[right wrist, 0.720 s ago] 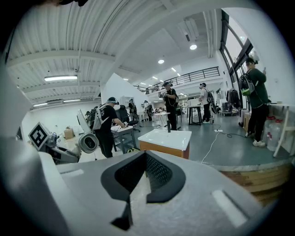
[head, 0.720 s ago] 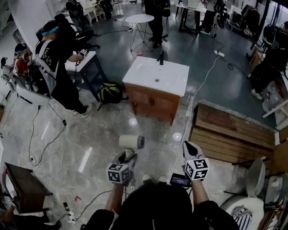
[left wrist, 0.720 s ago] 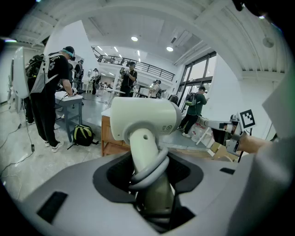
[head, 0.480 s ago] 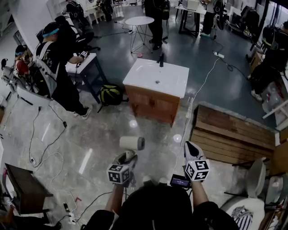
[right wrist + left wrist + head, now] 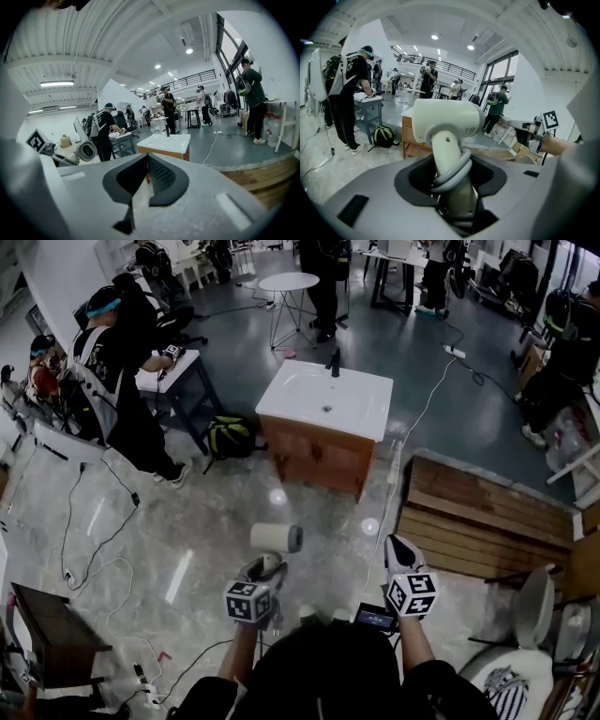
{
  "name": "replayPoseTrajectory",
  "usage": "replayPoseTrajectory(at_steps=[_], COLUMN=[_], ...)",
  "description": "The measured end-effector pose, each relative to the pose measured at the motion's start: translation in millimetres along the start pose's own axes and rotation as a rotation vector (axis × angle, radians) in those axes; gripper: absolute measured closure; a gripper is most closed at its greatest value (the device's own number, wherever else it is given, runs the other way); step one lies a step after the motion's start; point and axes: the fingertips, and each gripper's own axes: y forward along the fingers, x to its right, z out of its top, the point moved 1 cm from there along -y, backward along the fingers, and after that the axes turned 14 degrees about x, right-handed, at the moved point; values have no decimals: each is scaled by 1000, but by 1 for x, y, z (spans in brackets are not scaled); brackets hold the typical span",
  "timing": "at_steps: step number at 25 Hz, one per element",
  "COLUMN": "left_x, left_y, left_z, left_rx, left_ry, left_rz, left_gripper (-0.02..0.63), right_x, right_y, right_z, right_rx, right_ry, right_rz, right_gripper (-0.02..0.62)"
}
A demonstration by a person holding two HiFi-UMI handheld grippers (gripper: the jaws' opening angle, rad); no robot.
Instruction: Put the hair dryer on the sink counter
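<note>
Hair dryer (image 5: 277,538) up off the floor and well short of the sink counter (image 5: 364,413), carried in the left gripper (image 5: 263,568). In the left gripper view, jaws of that left gripper (image 5: 454,185) clenched on the pale handle (image 5: 449,150). Handle roughly upright between the pads. Grey cord (image 5: 451,172) looped round it just above the grip. Cream barrel (image 5: 446,119) lying crosswise on top. From the head view, barrel pointing toward the right, dark open end on that side.

Right gripper (image 5: 397,547) held beside it at about the same level, well apart from the dryer. In the right gripper view, jaws of the right gripper (image 5: 143,180) pressed together, nothing between them. Dryer's round dark end (image 5: 86,150) visible off to the left there.

Sink counter (image 5: 166,143) ahead, across a stretch of pale marble floor (image 5: 216,540): white surface with a sunken basin, black faucet (image 5: 335,362) at the far edge, wooden cabinet (image 5: 314,460) beneath.

Black-and-green backpack (image 5: 230,434) on the floor just left of the cabinet. Further left, a person (image 5: 117,371) in dark clothes bent over a small table (image 5: 173,371). Round white table (image 5: 290,280) beyond the sink. Raised wooden platform (image 5: 483,517) to the right of the cabinet, with a white cable (image 5: 412,432) trailing along the floor between the two.
</note>
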Motion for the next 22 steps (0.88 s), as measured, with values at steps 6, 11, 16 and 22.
replayPoseTrajectory(at_steps=[6, 11, 16, 22], left_x=[-3, -7, -18, -36], left_y=[-2, -3, -3, 0], left_z=[2, 4, 5, 5], left_rx=[5, 8, 15, 7], left_ry=[-3, -3, -5, -9], left_rz=[-1, -1, 6, -1], left_gripper=[411, 411, 411, 411], right_x=[-4, -8, -14, -26], right_y=[1, 6, 16, 28], right_z=[0, 3, 2, -6], right_rx=[3, 1, 4, -8], right_ry=[-2, -7, -11, -6], right_rz=[4, 8, 17, 16], right_gripper=[592, 592, 592, 592])
